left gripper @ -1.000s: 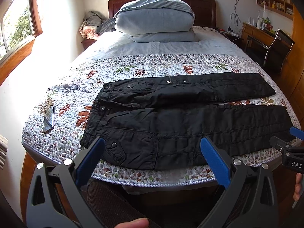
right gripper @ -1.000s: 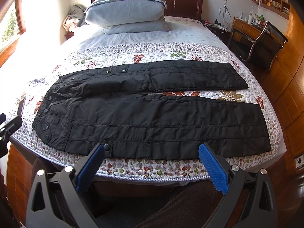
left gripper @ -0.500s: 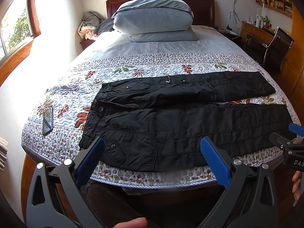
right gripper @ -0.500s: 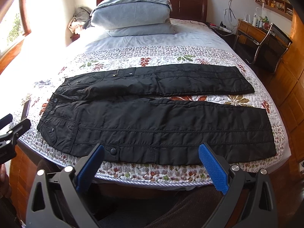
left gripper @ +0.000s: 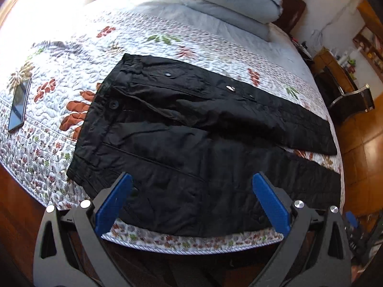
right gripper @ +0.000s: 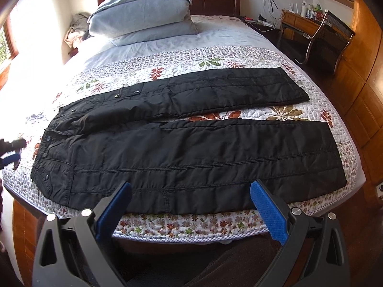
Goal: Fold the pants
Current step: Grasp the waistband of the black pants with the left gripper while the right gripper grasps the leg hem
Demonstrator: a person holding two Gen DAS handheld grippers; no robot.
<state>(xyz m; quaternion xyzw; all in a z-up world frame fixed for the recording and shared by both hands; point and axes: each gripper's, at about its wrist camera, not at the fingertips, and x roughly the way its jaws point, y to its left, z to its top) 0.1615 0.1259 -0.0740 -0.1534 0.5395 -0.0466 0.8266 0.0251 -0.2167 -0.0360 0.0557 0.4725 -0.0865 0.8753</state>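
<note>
Black pants (right gripper: 182,157) lie flat across the foot of the bed (right gripper: 215,35), on a floral quilt (right gripper: 186,222). The waist is toward the left and the two legs run to the right, spread slightly apart so a strip of quilt shows between them. The near leg lies along the quilt's front edge; the far leg sits farther up the bed.

The left claw (left gripper: 191,205) hangs over the near edge at the waist end, its blue pads (left gripper: 112,203) wide apart and gripping nothing. In this tilted view the pants (left gripper: 186,148) fill the middle, with the waist button facing up. A phone (left gripper: 19,105) lies on the quilt, well to the left of the waist.

The right claw (right gripper: 191,210) hovers at the near edge by the middle of the near leg, its pads (right gripper: 268,212) also spread wide and empty. Stacked pillows (right gripper: 141,16) rest at the head of the bed, and a chair (right gripper: 325,40) stands to the right of it.
</note>
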